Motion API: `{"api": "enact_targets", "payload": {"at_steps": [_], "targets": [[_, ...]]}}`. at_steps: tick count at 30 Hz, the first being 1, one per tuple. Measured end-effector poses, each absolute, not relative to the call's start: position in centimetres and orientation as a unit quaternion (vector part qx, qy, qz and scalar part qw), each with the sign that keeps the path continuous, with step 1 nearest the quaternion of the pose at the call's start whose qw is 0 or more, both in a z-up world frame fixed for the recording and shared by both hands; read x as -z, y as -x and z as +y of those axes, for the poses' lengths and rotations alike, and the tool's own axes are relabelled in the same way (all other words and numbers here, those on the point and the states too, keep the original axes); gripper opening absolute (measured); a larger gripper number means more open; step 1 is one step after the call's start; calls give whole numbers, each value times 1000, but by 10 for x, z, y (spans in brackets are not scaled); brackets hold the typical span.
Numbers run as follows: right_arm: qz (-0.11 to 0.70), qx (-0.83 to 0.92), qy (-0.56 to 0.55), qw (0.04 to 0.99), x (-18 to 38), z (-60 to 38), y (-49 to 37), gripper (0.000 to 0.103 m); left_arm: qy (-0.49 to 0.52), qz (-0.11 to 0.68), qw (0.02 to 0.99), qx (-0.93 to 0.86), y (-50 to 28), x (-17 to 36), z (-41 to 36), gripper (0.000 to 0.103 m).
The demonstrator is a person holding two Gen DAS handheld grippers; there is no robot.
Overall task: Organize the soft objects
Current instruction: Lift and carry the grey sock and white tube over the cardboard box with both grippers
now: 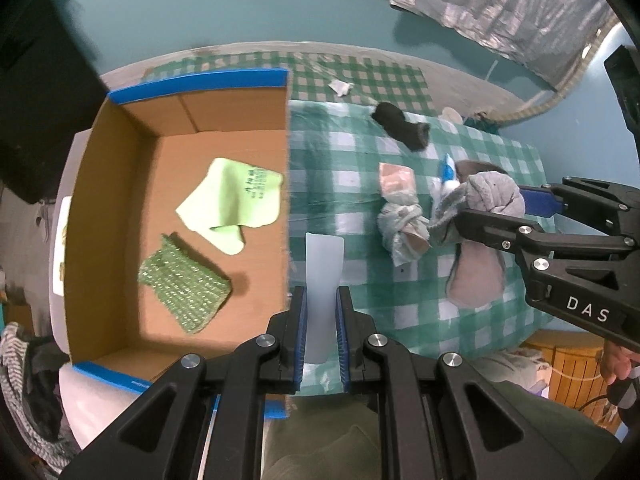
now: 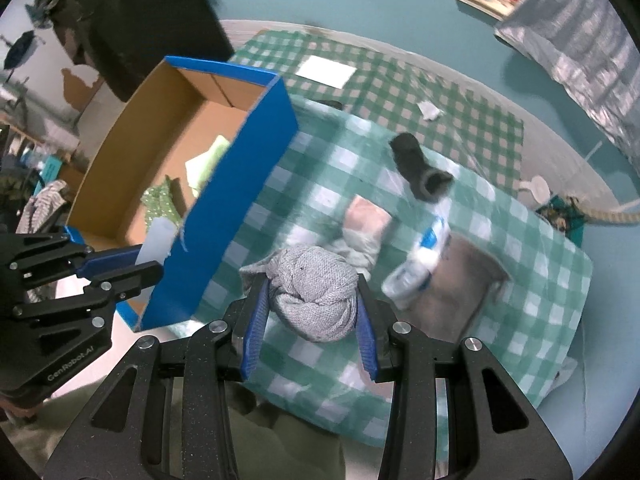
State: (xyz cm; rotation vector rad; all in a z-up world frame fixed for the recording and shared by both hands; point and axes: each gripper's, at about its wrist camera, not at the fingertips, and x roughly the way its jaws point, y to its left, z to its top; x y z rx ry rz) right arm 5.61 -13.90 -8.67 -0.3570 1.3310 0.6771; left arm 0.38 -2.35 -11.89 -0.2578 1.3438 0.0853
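Left gripper [image 1: 322, 320], low centre of its own view: fingers [image 1: 298, 332] clenched on a pale, translucent white flat strip [image 1: 324, 280], smooth and slightly flared at its top end, standing up between the blue pads right at the box's right-hand wall. Seen again at left in the right wrist view [image 2: 158, 242], pinched beside the blue wall.

Right gripper [image 2: 310, 312], low centre of its view: fingers [image 2: 256, 332] grasping a grey knitted cloth bundle [image 2: 316, 294], twisted into a knot, finely ribbed, with a loose tail poking out upper left. Same bundle at right in the left wrist view [image 1: 486, 196], raised over the checked cloth.

Cardboard box [image 1: 100, 200] with blue outer walls, filling the left half of the left view. Inside: a light green cloth [image 1: 232, 204], folded, dark print on one corner, and a green knitted pad [image 1: 184, 284] with pale flecks, lying just below it.

On the green-and-white checked tablecloth [image 1: 360, 304] over the worktop: a black sock [image 1: 402, 126] toward the top, a pinkish folded piece [image 1: 398, 180], a knotted pale rag [image 1: 404, 228] just beneath it, and a flat beige-grey cloth [image 1: 476, 280] at right.
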Motion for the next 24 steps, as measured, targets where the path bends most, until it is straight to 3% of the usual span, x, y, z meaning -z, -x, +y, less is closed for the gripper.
{"api": "enact_targets", "payload": {"at_steps": [24], "targets": [[570,-391,221,688,85,-25,-48,39,165,613,764,-117,23,123,53,13]]}}
